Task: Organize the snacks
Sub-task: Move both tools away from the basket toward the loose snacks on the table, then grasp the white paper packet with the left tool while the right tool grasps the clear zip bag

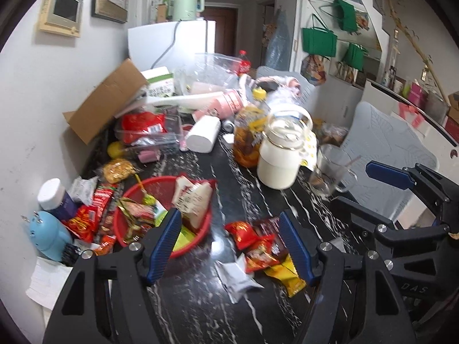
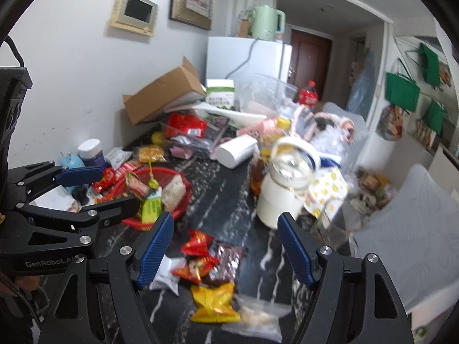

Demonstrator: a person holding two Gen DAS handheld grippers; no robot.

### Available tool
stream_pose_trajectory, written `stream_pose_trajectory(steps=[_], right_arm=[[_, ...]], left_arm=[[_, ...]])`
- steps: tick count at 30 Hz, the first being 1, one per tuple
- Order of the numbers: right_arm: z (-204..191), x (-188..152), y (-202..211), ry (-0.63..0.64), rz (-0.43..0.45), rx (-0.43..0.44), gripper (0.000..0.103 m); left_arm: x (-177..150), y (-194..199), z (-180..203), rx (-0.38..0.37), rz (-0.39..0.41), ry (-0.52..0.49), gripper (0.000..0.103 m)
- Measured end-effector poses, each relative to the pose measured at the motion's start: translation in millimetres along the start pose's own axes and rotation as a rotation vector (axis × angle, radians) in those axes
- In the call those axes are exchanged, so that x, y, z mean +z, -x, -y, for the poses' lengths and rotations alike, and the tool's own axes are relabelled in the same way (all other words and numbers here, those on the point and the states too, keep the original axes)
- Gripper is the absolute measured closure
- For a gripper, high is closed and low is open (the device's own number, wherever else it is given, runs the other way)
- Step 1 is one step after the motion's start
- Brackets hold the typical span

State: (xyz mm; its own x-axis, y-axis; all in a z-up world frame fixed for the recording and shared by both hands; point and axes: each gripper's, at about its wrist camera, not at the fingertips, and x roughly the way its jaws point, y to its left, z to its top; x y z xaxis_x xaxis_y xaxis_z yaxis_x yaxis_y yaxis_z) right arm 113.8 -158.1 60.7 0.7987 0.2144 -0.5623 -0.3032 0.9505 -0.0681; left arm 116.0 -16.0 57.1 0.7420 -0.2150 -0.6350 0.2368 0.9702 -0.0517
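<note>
A red basket (image 1: 205,229) (image 2: 183,200) on the black marble table holds several snack packets, among them a white-wrapped one (image 1: 193,197) and a green one (image 2: 150,209). A loose pile lies in front: red packets (image 1: 248,235) (image 2: 198,242), a yellow packet (image 1: 287,278) (image 2: 215,301), a white packet (image 1: 238,278) and a clear bag (image 2: 258,319). My left gripper (image 1: 229,246) is open and empty above the table between basket and pile. My right gripper (image 2: 225,249) is open and empty over the pile.
More red snacks (image 1: 91,218) lie left of the basket by a blue figure (image 1: 47,233) and a white-capped bottle (image 1: 57,197). A white jar (image 1: 279,160), an amber bottle (image 1: 249,132), a glass mug (image 1: 330,172), a cardboard box (image 1: 106,100) and grey chairs (image 2: 407,229) crowd the table.
</note>
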Motion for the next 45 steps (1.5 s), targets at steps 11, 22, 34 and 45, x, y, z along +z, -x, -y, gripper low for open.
stream_pose_trajectory(steps=[11, 22, 34, 45], right_arm=[[30, -52, -8, -0.109, -0.103, -0.042, 0.028], [53, -103, -28, -0.221, -0.212, -0.054, 0.028], [69, -136, -66, -0.304, -0.312, -0.035, 0.024], [68, -139, -104, -0.270, -0.391, -0.021, 0.019]], left_arm=[[-34, -32, 26, -0.083, -0.104, 0.004, 0.033], [-74, -64, 25, -0.105, -0.185, 0.104, 0.033], [-93, -98, 5, -0.029, -0.258, 0.147, 0.033], [-90, -128, -7, 0.004, -0.308, 0.135, 0.033]])
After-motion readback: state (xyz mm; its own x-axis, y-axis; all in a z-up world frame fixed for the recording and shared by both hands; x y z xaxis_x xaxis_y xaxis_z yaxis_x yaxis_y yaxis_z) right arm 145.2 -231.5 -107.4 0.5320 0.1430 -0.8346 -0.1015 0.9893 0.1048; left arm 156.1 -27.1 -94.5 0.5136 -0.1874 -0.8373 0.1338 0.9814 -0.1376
